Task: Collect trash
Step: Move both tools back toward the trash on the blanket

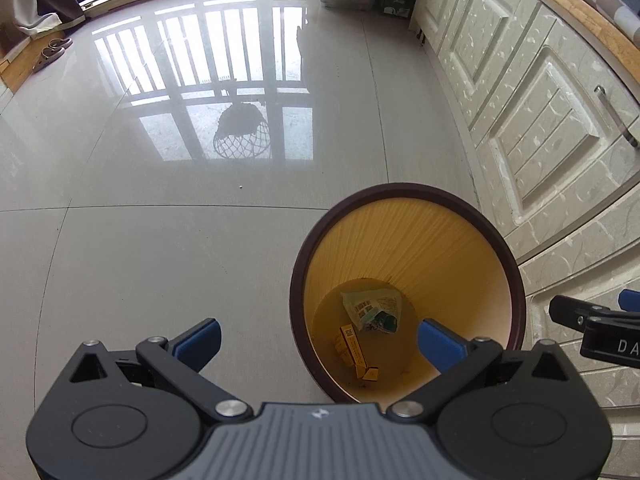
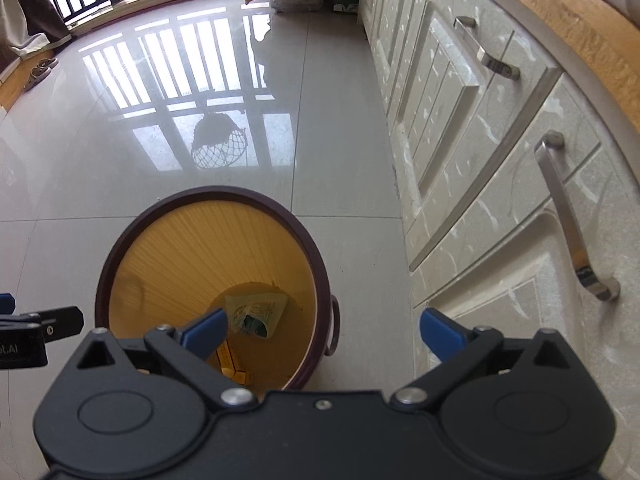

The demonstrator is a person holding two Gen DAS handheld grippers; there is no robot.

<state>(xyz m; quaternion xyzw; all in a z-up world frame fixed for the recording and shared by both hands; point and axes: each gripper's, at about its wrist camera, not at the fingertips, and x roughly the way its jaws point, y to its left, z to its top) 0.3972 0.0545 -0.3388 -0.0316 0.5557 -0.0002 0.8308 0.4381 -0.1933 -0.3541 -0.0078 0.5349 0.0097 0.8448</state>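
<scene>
Left gripper: your left gripper (image 1: 318, 338) hung above the near-left rim of the bin with its blue pads spread wide and nothing between them.
Right gripper: your right gripper (image 2: 322, 330) was likewise spread wide and empty, poised over the bin's right edge, near the cabinet doors (image 2: 460, 120).
Bin: the waste bin (image 1: 404, 196) stood upright on the glossy tiled floor (image 1: 160, 240), just beside the cabinets, with a dark brown rim and a ribbed yellow inside wall.
Trash: you had a crumpled printed wrapper (image 1: 372, 309) lying at the bottom of the bin, and just beside it a flattened yellow carton (image 1: 354, 350).
Handling of the trash: both pieces looked light and soft; I judged that they would crush under the pads and need only a gentle pinch.
Handling of the bin: it seemed a thin, stiff plastic pail, light with so little inside; a small loop handle (image 2: 334, 326) showed on its right side.
Where to hold: you would probably do best pinching the rim or that handle, since the smooth tapered wall looked slippery.
Floor: no loose trash was plain on the tiles, only a tiny speck (image 1: 240, 187).
</scene>
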